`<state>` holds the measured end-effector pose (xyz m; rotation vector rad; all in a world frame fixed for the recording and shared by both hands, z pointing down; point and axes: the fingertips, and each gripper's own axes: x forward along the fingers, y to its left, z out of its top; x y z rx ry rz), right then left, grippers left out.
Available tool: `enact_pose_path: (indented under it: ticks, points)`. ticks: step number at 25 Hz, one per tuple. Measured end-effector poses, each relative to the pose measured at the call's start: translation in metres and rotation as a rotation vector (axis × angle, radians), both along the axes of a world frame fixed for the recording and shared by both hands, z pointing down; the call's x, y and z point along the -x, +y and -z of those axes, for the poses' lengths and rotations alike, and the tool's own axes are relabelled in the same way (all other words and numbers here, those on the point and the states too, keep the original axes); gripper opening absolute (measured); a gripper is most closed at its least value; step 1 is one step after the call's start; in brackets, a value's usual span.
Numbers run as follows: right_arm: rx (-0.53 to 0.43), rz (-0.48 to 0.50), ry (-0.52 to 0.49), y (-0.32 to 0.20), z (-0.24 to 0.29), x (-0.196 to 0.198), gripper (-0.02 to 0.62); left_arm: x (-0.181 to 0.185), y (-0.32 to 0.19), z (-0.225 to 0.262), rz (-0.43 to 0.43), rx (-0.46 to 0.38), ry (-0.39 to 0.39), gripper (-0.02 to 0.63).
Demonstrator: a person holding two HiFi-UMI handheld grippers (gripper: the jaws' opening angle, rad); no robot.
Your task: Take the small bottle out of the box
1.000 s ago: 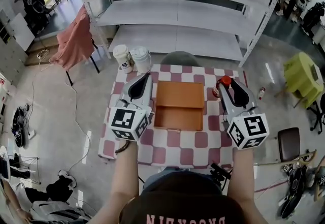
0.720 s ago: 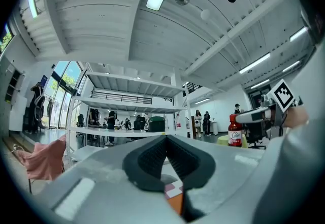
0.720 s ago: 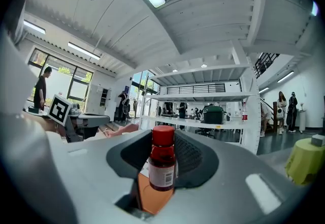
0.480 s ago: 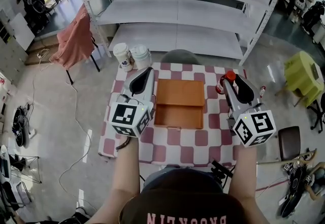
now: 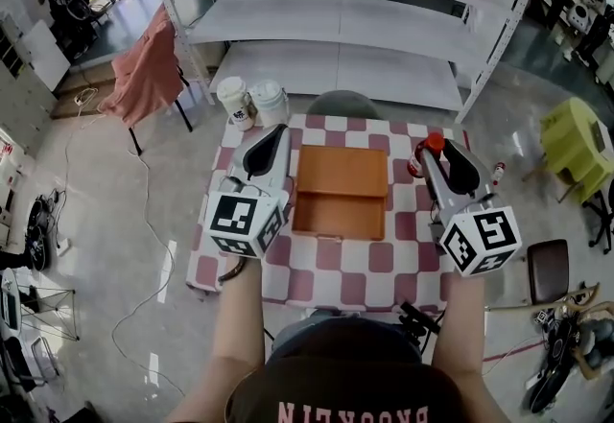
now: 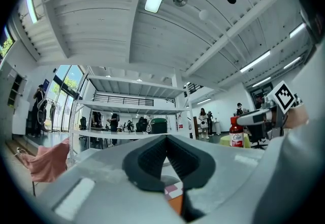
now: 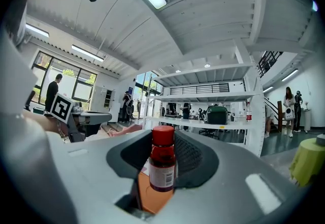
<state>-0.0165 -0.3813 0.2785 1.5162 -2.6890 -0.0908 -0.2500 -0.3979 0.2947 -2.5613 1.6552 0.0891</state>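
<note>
The small bottle, with red liquid and a red cap, stands upright between the jaws of my right gripper, which is shut on it. It hangs over the table's right side, just right of the box. In the right gripper view the bottle fills the gap between the dark pads. The orange wooden box lies open at the table's middle, and its inside looks bare. My left gripper hovers left of the box, shut, with nothing between its pads. In the left gripper view the bottle shows far right.
The red-and-white checkered table is small. Two white tubs stand at its back left corner. A grey chair back sits behind it, then white shelving. A pink cloth hangs over a chair on the left.
My right gripper has drifted slightly right and away from the box with the bottle in it. The left gripper has barely shifted.
</note>
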Motion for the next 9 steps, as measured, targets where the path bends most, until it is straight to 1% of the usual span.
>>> enact_pose_path:
  ticks: [9]
  points:
    - [-0.006, 0.008, 0.003, 0.0035, 0.0003, 0.0014, 0.134, 0.0007, 0.0077, 0.0036, 0.003, -0.007, -0.009, -0.008]
